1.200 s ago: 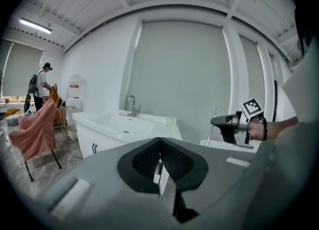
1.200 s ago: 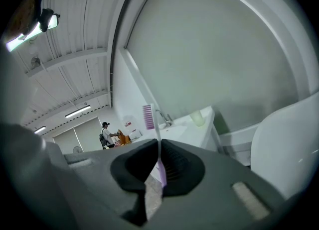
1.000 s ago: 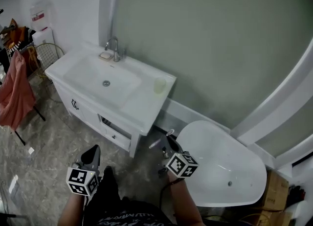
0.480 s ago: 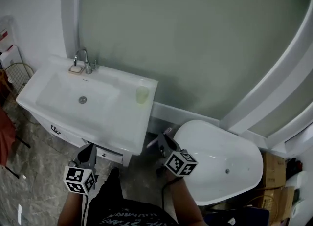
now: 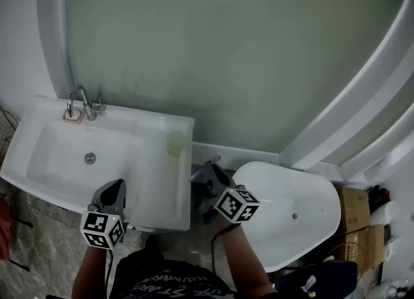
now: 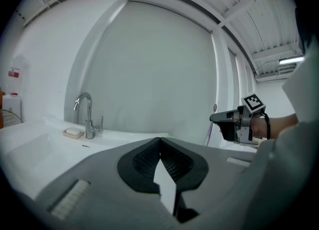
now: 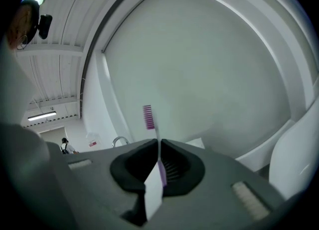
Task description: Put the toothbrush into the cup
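Fingers (image 7: 130, 167) of the right gripper (image 7: 158, 142) pinch the toothbrush (image 7: 148, 117) upright, the left gripper (image 6: 159, 139) closed on nothing; centre the brush over the cup (image 5: 175, 143), then lower it straight.

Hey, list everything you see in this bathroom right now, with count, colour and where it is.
Vanity counter: one, white, lower left, basin sunk in it.
Tap: one, chrome, at the basin's back left.
Soap dish: one, pale, beside the tap.
Cup: one, pale yellow-green, on the counter's right end.
Bathtub: one, white, right of the counter.
Cardboard box: one, brown, past the tub at the right.
Toothbrush: one, purple bristles on a pale stem, in the right gripper, bristles up.
Left gripper: grey, jaws together, empty, over the counter's front edge.
Right gripper: grey, shut on the toothbrush, between counter and tub.
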`<move>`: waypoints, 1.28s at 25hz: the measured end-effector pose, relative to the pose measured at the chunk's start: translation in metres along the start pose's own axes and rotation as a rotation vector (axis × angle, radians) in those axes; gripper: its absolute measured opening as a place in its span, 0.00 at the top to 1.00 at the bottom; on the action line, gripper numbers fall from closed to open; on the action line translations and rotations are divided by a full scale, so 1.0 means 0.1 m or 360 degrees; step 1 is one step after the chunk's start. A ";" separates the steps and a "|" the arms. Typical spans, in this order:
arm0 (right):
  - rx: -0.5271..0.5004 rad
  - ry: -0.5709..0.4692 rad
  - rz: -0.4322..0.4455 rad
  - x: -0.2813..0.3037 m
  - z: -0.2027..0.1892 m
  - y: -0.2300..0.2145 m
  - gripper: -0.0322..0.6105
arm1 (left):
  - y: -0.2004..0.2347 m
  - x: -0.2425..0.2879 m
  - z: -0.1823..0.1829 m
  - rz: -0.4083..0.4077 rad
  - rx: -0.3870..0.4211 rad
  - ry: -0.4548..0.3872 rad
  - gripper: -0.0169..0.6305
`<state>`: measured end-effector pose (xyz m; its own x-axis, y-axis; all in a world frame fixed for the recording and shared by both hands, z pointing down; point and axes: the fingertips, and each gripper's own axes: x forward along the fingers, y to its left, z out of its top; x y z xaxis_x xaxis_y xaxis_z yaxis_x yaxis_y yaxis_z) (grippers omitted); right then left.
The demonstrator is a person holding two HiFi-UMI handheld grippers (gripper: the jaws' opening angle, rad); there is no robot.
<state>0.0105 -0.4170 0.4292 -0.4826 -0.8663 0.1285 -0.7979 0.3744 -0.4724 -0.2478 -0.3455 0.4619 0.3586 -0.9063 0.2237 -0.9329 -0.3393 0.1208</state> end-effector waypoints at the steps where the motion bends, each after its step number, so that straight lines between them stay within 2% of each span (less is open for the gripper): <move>1: -0.0005 -0.0016 -0.0004 0.10 0.06 0.00 0.92 | 0.05 0.10 0.03 -0.0020 0.0004 0.0000 0.96; 7: -0.0049 -0.0094 -0.0027 0.61 0.38 -0.05 0.92 | 0.23 0.71 0.22 -0.0141 0.0010 -0.0007 0.96; 13: -0.0037 -0.0111 -0.0062 1.12 0.42 -0.20 0.92 | 0.37 1.22 0.36 -0.0240 0.0040 -0.0011 0.96; 20: 0.0006 0.0025 -0.0104 1.60 0.16 -0.41 0.92 | 0.45 1.58 0.33 -0.0284 0.0021 0.0022 0.96; 24: 0.0002 0.0143 -0.0127 1.80 -0.09 -0.53 0.92 | 0.48 1.69 0.24 -0.0321 -0.0042 0.0038 0.96; 32: 0.0025 0.0320 -0.0155 1.98 -0.49 -0.69 0.92 | 0.58 1.81 0.04 -0.0323 -0.0109 0.0109 0.96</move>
<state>-0.0471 -0.5980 0.5300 -0.4672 -0.8142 0.3447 -0.8393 0.2859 -0.4624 -0.2372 -0.5302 0.5056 0.5424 -0.8011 0.2531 -0.8377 -0.4929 0.2351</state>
